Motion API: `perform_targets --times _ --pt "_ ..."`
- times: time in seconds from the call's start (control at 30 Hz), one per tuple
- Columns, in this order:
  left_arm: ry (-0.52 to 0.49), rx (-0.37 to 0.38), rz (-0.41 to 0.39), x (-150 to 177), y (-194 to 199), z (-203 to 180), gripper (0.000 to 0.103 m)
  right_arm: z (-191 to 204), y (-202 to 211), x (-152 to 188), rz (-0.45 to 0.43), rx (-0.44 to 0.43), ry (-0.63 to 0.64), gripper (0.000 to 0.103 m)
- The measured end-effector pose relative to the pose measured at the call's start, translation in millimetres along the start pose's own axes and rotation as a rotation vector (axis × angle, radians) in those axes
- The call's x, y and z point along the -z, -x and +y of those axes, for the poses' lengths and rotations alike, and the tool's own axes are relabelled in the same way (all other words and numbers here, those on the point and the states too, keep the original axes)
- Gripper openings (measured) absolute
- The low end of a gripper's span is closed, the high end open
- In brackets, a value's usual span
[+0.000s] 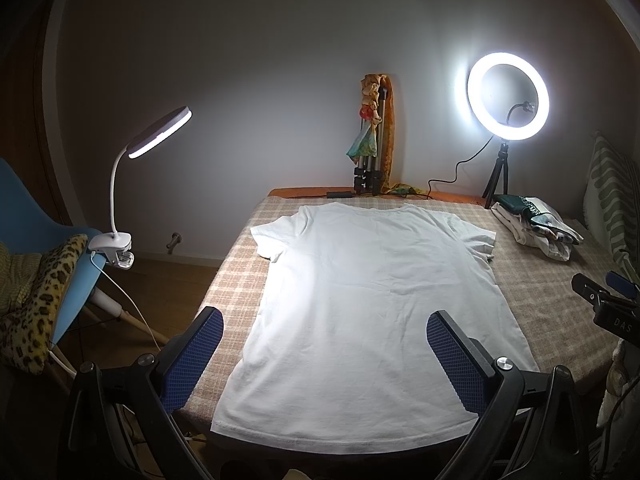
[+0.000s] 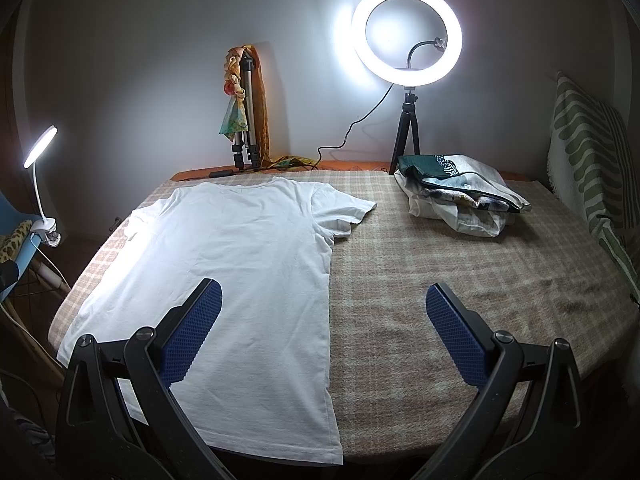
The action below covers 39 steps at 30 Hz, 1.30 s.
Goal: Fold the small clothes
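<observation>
1. Lying flat and spread out on the checked blanket [image 2: 440, 264] that is covering the bench, the white T-shirt [image 1: 360, 300] is resting with its hem toward the near edge and its collar toward the far wall; both short sleeves are sticking out to the sides.
2. The left tongs [image 1: 324, 356] are hovering over the hem end of the shirt, gaping wide with nothing between the blue pads [image 1: 192, 360]; whether the tips are touching the cloth is hard to judge from this angle.
3. The right tongs [image 2: 322, 332] are likewise standing wide open and holding nothing; the left finger is sitting over the shirt's right side, the right finger over bare blanket.
4. A pile of folded clothes [image 2: 460, 192] is sitting at the far right of the bench, well apart from the shirt.
5. A ring light [image 2: 406, 34] on a small tripod is glowing behind that pile; a clip lamp [image 1: 160, 132] is shining from the blue chair [image 1: 36, 216] on the left; a folded tripod [image 2: 246, 120] draped with scarves is leaning against the wall.
</observation>
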<state>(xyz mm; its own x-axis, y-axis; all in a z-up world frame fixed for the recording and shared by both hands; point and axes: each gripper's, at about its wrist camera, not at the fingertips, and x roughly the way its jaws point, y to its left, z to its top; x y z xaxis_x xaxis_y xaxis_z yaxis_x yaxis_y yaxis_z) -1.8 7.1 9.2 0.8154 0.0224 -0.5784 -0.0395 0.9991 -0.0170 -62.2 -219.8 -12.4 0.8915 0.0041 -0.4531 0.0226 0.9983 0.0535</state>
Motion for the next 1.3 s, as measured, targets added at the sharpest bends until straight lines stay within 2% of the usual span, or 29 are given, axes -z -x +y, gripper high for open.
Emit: perform_targets --times 0.87,1.3 --pt "-0.003 -0.004 0.002 1.9 2.6 2.0 0.103 3.0 -1.9 1.5 0.003 -0.002 0.001 0.103" --pt "0.004 -0.038 0.021 7.9 -0.5 15.6 0.102 24.4 -4.6 -5.0 -0.009 0.007 0.017 0.103"
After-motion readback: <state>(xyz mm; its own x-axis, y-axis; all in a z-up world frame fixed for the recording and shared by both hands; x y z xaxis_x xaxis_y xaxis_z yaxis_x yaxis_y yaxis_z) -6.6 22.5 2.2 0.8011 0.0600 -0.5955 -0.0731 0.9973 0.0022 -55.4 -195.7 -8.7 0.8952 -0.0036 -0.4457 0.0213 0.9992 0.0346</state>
